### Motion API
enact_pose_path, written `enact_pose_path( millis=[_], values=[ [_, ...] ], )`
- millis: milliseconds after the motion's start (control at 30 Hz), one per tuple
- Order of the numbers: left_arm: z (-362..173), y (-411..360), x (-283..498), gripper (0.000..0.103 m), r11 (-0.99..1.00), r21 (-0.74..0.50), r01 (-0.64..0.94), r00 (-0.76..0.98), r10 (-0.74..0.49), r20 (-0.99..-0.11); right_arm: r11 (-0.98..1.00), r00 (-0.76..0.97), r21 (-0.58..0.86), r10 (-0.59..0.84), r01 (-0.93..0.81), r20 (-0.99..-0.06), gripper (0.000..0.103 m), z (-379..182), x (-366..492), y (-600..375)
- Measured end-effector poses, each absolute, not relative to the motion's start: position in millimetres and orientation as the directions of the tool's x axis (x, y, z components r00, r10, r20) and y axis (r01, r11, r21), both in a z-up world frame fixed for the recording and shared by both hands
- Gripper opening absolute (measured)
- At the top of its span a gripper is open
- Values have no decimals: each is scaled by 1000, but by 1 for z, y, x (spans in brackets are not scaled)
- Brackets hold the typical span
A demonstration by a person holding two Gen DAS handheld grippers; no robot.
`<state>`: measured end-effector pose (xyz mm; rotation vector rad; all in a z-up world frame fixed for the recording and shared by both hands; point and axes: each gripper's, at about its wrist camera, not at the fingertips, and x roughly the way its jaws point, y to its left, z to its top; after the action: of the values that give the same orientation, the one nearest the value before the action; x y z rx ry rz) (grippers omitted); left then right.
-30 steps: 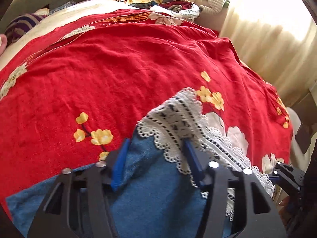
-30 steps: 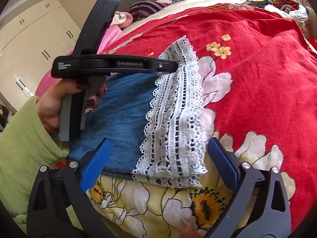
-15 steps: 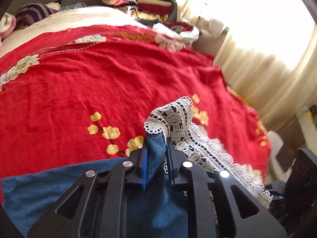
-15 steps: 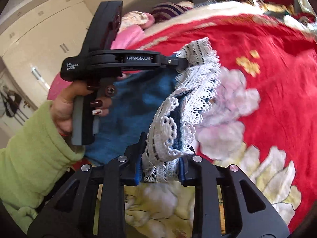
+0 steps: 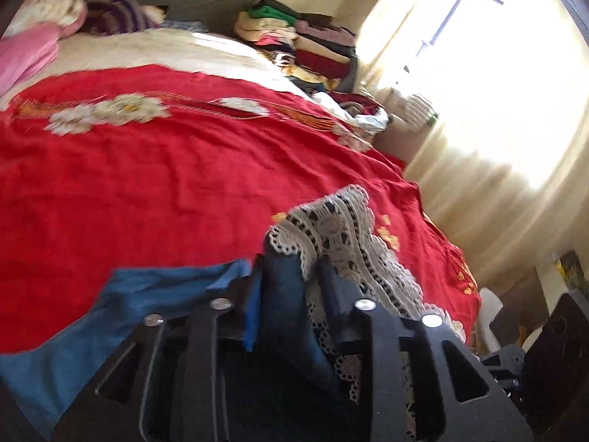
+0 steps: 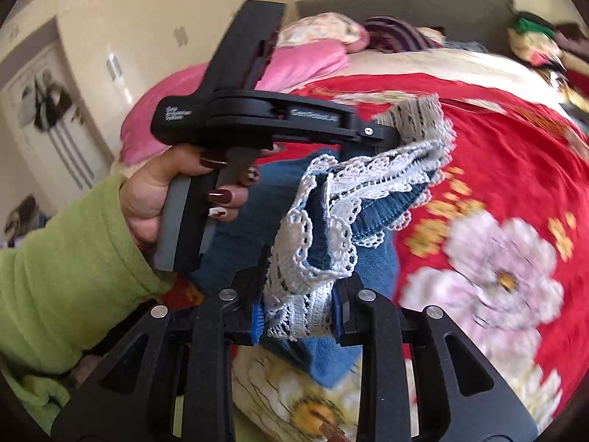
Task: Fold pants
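Two grippers are pinched onto the same lace-trimmed hem of the pants (image 6: 313,243) — the right gripper (image 6: 298,316) has its fingers (image 6: 257,316) closed almost together on a bunched wad of white lace and blue denim, and the left gripper (image 5: 291,294) has its own fingers (image 5: 252,313) clamped on a fold of denim just under the lace edge. Seen from the right wrist, the left gripper (image 6: 383,134) bites the hem's far corner, gripped by the person's left hand (image 6: 173,191) in a green sleeve.

Judging by how it drapes, the denim is soft but has some body; it sags between the two grips and should hold a crease fairly well. The lace (image 5: 342,235) looks light, open and easy to snag, so a hold that takes in denim behind it, as both seem to do now, seems safer than lace alone. The hem is lifted clear, while the rest of the pants trails down onto the bed.

Beneath lies a red floral bedspread (image 5: 154,191), wrinkled and yielding — likely grippy enough that cloth dragged over it will bunch. Farther off, pink bedding (image 6: 294,62) and a striped pillow (image 5: 117,14) sit by the headboard, stacked folded clothes (image 5: 294,40) stand at the bed's far corner, and a bright curtained window (image 5: 497,73) washes out that side. Pale wardrobe doors (image 6: 73,92) stand opposite.
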<state>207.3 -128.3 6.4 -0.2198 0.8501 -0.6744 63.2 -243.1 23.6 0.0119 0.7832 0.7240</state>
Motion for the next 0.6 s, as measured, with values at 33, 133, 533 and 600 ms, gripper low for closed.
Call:
enact_pose_path(
  millis=[33,133,533,600],
  values=[
    [4,-110,208,39,786,-453,422,478,-617,-625,749,469,263,606,-609,-642,20,24,63,-233],
    [5,-60,205,44,822,-459,338,525,-569,-632,717,434,201,594,-667,-677,20,18,61,-192],
    [-13,34,189,59,786,-597,159,571,-567,-594,601,322,142,595,-786,-737,42,4,43,-130],
    [-14,27,187,59,798,-583,155,558,-557,-614,595,325,157,619,-788,-715,50,17,41,-141]
  ],
)
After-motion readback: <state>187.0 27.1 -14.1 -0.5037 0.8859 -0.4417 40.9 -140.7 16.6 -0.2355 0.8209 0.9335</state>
